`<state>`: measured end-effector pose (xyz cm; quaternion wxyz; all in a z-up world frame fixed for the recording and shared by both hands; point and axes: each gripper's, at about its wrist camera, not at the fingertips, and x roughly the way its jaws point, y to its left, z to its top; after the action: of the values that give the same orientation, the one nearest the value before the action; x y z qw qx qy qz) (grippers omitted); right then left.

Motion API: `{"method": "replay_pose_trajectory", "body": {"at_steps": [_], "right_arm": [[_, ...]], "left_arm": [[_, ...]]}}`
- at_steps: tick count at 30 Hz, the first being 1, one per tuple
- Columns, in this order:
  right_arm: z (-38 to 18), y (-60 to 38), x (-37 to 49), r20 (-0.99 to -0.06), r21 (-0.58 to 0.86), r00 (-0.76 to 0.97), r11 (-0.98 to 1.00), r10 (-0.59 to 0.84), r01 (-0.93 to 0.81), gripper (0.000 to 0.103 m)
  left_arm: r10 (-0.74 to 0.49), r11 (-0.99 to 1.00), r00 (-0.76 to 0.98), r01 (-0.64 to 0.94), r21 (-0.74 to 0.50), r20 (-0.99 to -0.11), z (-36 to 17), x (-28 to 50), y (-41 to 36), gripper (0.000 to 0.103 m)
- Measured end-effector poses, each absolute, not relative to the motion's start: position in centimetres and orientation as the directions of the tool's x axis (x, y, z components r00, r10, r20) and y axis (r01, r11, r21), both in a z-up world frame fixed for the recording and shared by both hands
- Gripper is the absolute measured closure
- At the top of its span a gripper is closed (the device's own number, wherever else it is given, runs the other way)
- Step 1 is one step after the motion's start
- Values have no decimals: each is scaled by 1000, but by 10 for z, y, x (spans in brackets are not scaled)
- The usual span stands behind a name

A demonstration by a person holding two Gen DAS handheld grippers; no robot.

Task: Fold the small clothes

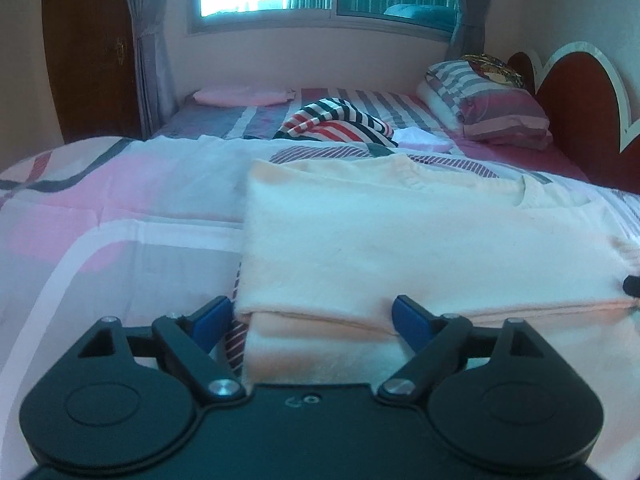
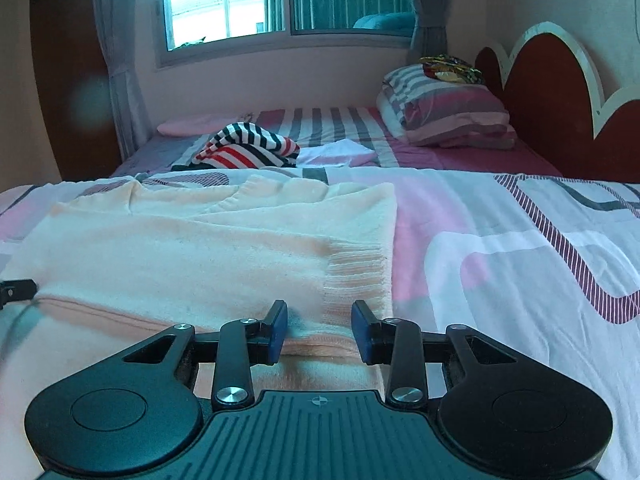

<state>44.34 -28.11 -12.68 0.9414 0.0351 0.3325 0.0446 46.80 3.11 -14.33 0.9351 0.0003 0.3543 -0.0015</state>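
Observation:
A cream knitted sweater (image 1: 400, 236) lies flat on the bed, with an upper layer folded over a lower one along its near edge. My left gripper (image 1: 312, 320) is open, its blue pads on either side of the sweater's near left corner. The same sweater (image 2: 208, 248) shows in the right wrist view, its ribbed hem at the right. My right gripper (image 2: 320, 330) is open, its pads straddling the near right corner by the ribbed hem. A black tip of the other gripper shows at each view's edge.
A striped red, white and dark garment (image 1: 340, 122) lies crumpled farther back on the bed, with a white cloth (image 2: 340, 152) beside it. Pillows (image 2: 448, 114) and a red headboard (image 2: 552, 100) stand at the right. A pink cloth (image 1: 244, 96) lies below the window.

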Motion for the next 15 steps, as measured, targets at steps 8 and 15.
{"method": "replay_pose_trajectory", "body": {"at_steps": [8, 15], "right_arm": [[-128, -285, 444, -625, 98, 772, 992, 121, -76, 67], [-106, -277, 427, -562, 114, 812, 987, 156, -111, 67]], "left_arm": [[1, 1000, 754, -12, -12, -657, -142, 465, 34, 16], [-12, 998, 848, 44, 46, -530, -109, 445, 2, 18]]}}
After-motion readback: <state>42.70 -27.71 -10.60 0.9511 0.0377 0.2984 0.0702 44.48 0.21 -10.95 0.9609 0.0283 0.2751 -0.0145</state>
